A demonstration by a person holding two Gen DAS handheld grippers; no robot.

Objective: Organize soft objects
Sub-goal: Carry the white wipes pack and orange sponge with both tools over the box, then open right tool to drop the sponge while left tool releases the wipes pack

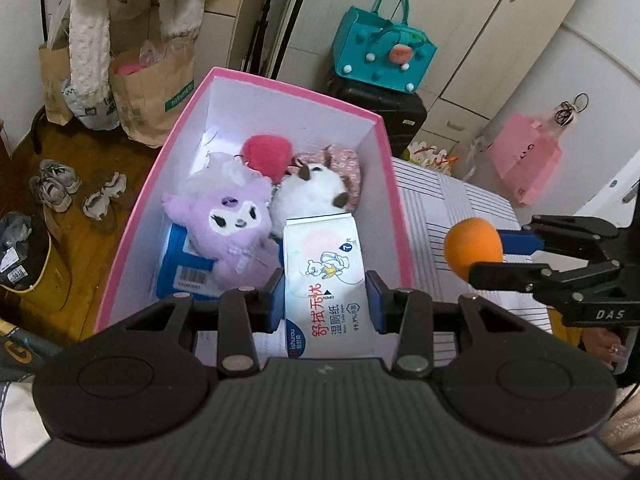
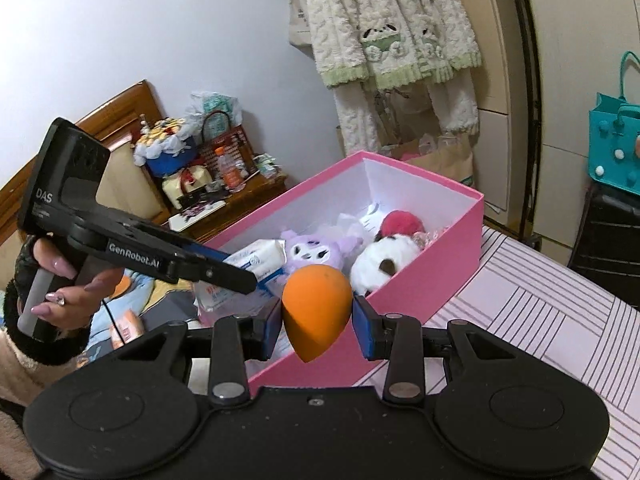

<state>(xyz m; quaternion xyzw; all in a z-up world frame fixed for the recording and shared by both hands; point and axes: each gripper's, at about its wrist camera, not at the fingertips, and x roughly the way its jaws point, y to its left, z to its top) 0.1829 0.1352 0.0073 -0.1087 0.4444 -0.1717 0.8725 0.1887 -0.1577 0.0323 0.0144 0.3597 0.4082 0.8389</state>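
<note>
Both claws loaded at the pink box, two items left to drop.

Your left claw [image 1: 325, 300] is clamped on the wet wipes pack [image 1: 326, 280], held over the near end of the pink box [image 1: 390, 184]. Your right claw [image 2: 318, 322] pinches the orange sponge egg [image 2: 316, 308] just short of the box's near wall. Ahead of both claws, already inside: purple plush [image 1: 232, 224], white plush [image 1: 312, 192], red pom-pom [image 1: 266, 154], blue pack [image 1: 180, 272]. Judged remaining: release wipes, then carry the sponge over the rim.
</note>
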